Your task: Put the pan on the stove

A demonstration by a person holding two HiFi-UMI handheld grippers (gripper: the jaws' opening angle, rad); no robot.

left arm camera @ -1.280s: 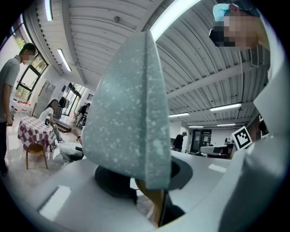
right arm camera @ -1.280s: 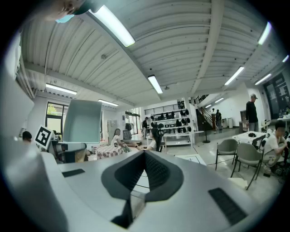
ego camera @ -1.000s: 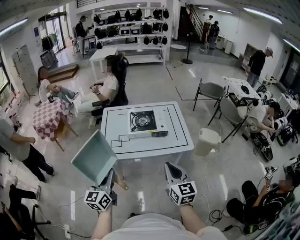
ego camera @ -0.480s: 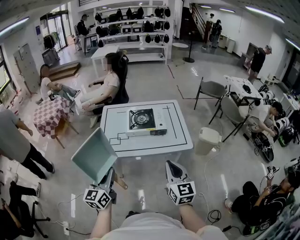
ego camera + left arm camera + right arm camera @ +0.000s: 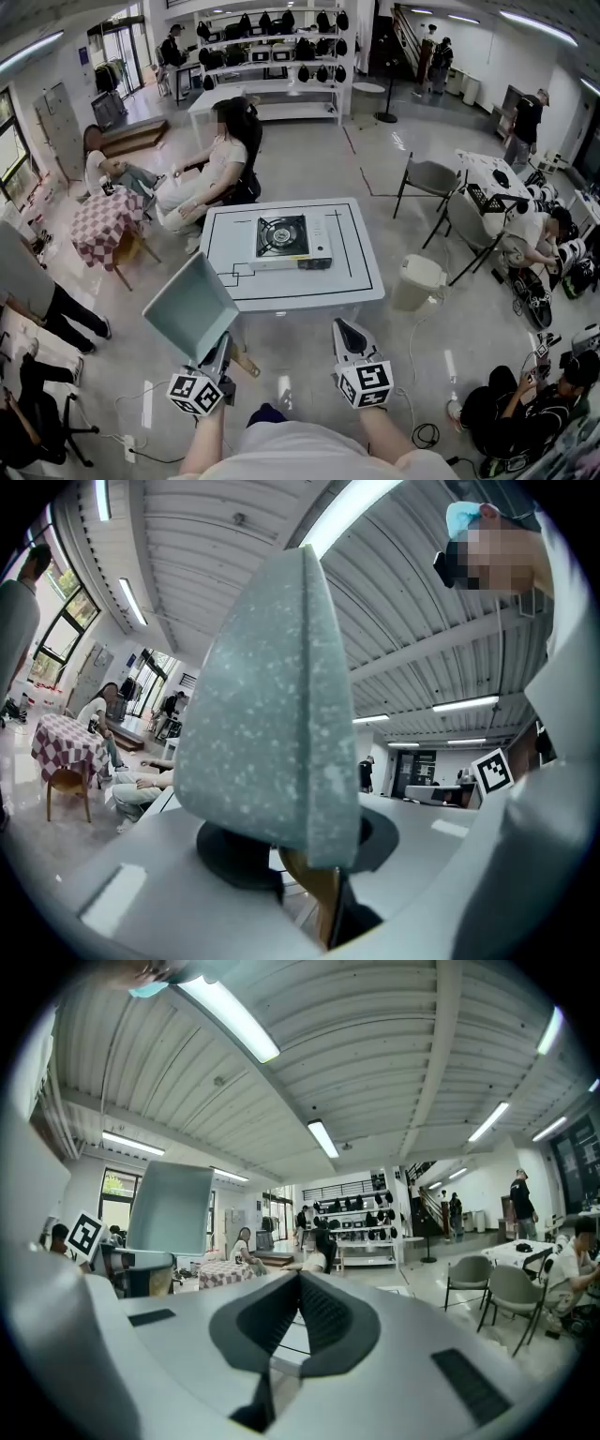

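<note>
The left tongs (image 5: pixel 221 354) are clamped on the wooden handle (image 5: pixel 317 897) of a pale green square pan (image 5: pixel 190 307). In the left gripper view the pan stands upright directly above the jaws, with a speckled face turned to the camera. The pan is carried in the air over the floor (image 5: pixel 281 178), at lower left in the head view, tilted and well apart from the stove (image 5: pixel 291 242). The stove sits near the middle of a white surface (image 5: pixel 361 277) ahead of the person. The right tongs (image 5: pixel 345 337) are held beside the left, clear of the pan. In the right gripper view their pads are pressed together with nothing between them. That view also shows the pan raised at left.
</note>
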